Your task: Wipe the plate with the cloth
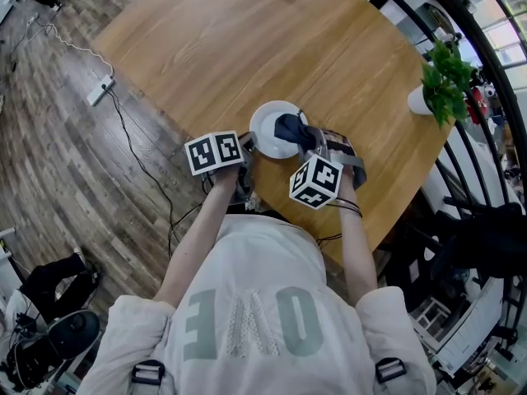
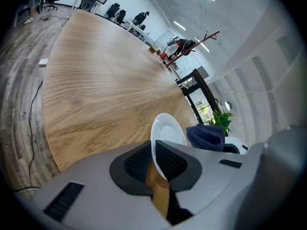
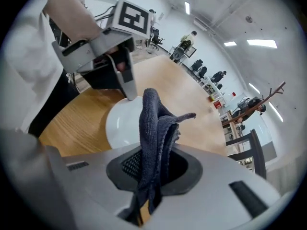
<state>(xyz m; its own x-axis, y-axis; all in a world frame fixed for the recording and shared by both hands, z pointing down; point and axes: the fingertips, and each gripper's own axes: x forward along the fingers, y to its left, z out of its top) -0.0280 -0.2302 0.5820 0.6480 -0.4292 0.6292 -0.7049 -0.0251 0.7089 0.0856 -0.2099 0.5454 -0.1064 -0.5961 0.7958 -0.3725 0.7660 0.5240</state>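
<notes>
A small white plate (image 1: 268, 124) is at the near edge of the round wooden table (image 1: 247, 39). My left gripper (image 1: 245, 153) is shut on the plate's left rim. In the left gripper view the plate (image 2: 169, 131) stands tilted on edge between the pads of the left gripper (image 2: 154, 163). My right gripper (image 1: 319, 145) is shut on a dark blue cloth (image 1: 295, 130) that rests over the plate's right side. In the right gripper view the cloth (image 3: 154, 123) rises folded out of the right gripper (image 3: 154, 169), with the plate (image 3: 120, 123) just behind it and the left gripper's finger (image 3: 128, 83) on the plate's far rim.
A potted green plant (image 1: 445, 76) in a white pot stands at the table's right edge. A power strip (image 1: 100, 91) and its cable lie on the wooden floor to the left. Black railing and chairs (image 1: 486, 237) crowd the right side.
</notes>
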